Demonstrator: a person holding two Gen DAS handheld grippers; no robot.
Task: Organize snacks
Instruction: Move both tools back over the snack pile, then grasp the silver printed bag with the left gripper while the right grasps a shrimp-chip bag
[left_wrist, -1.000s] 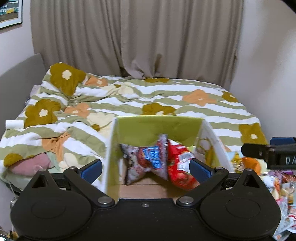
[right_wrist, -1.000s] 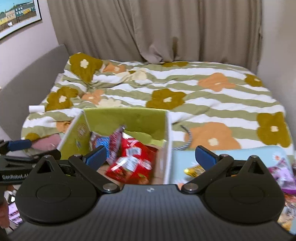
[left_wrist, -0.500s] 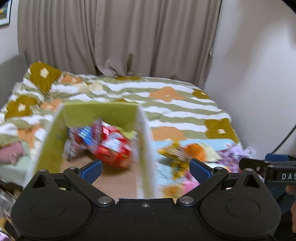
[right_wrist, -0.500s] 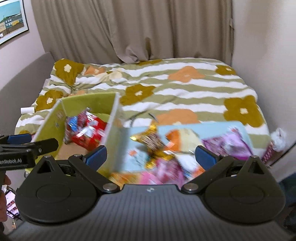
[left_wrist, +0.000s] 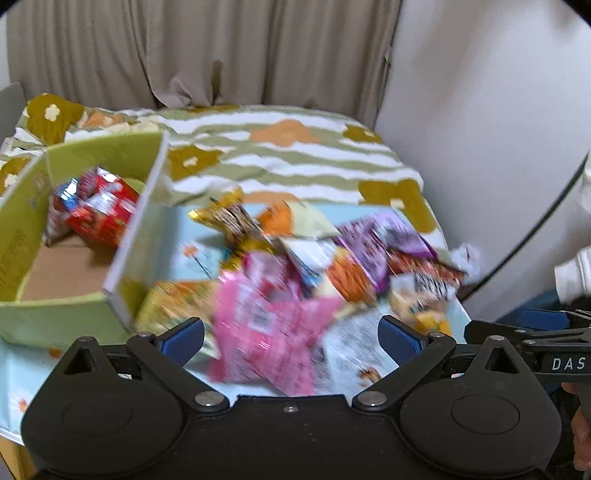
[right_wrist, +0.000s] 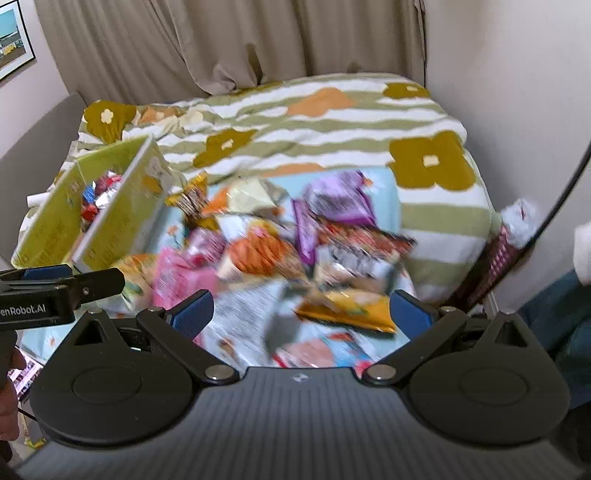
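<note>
Left wrist view: left hand-held gripper (left_wrist: 291, 334) hovering with blue pads (left_wrist: 183, 335) spread wide, gripping nothing. Lying just past and between them, a pink packet (left_wrist: 273, 328), blurred. Spreading beyond it to the far right, a heap of snacks (left_wrist: 332, 254) on a light blue sheet (left_wrist: 192, 254): gold packet (left_wrist: 232, 218) far left of the heap, purple packet (left_wrist: 380, 236) to the right, orange packet (left_wrist: 347, 277) between. Standing to the left, touching the sheet, a green box (left_wrist: 74, 314) with a cardboard floor, holding a red packet (left_wrist: 99, 206) against its far wall. Stretching behind, a striped floral duvet (left_wrist: 295, 155), with curtains (left_wrist: 207, 51) at the far end. Showing at the right edge, the right hand-held gripper (left_wrist: 535, 332) and a white sleeve (left_wrist: 572, 273).

Right wrist view: right hand-held gripper (right_wrist: 301, 312) also hanging wide apart and empty, over the near side of the snacks (right_wrist: 295, 251). Lying between the pads, a yellow packet (right_wrist: 351, 306) and a white printed packet (right_wrist: 251, 314). Sitting farther off, the purple packet (right_wrist: 332, 203) and the orange packet (right_wrist: 258, 251); the pink packet (right_wrist: 177, 277) to the near left. Standing far left, the box (right_wrist: 110, 221), red wrappers inside. Reaching in from the left edge, the left hand-held gripper (right_wrist: 55, 291), with part of a hand (right_wrist: 9, 376) below it. Much of the heap too blurred for reading labels.
</note>
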